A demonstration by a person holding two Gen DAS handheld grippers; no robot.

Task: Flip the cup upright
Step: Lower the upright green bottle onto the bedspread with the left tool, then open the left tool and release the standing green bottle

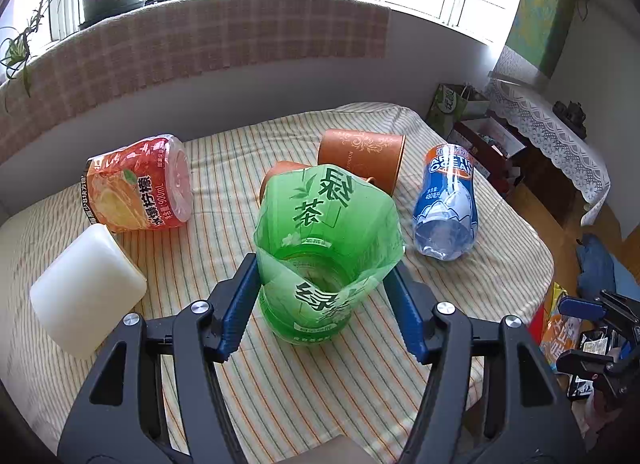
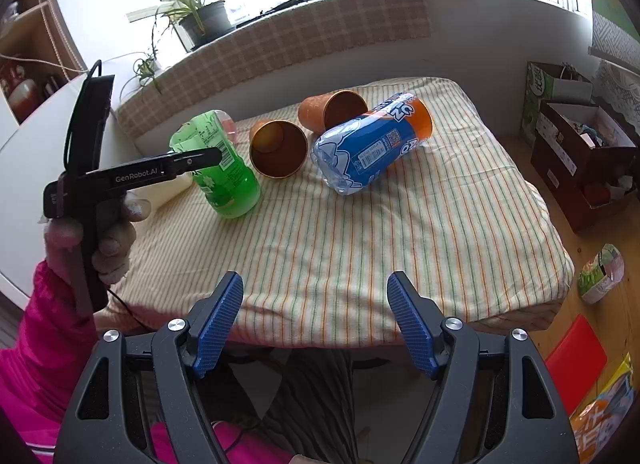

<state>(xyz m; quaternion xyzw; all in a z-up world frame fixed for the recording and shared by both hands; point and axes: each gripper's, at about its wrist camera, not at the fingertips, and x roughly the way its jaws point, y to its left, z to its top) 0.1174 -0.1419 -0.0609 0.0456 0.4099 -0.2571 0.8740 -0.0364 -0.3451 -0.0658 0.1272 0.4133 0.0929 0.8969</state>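
A green cut-bottle cup [image 1: 324,248] with a loose green-tea label stands tilted on the striped table, open end up, between the blue pads of my left gripper [image 1: 322,296]. The pads touch its sides. It also shows in the right wrist view [image 2: 224,168], with the left gripper [image 2: 192,160] at it. A blue cup [image 1: 446,204] [image 2: 372,148], a red-orange cup [image 1: 138,184], a white cup [image 1: 86,288] and two brown cups [image 1: 362,156] [image 2: 278,148] [image 2: 334,110] lie on their sides. My right gripper [image 2: 316,320] is open and empty at the table's near edge.
The table [image 2: 400,248] has a striped cloth. A checked cloth covers the sill behind, with potted plants [image 2: 204,16]. Boxes [image 2: 580,156] and snack bags [image 2: 600,416] sit on the floor to the right.
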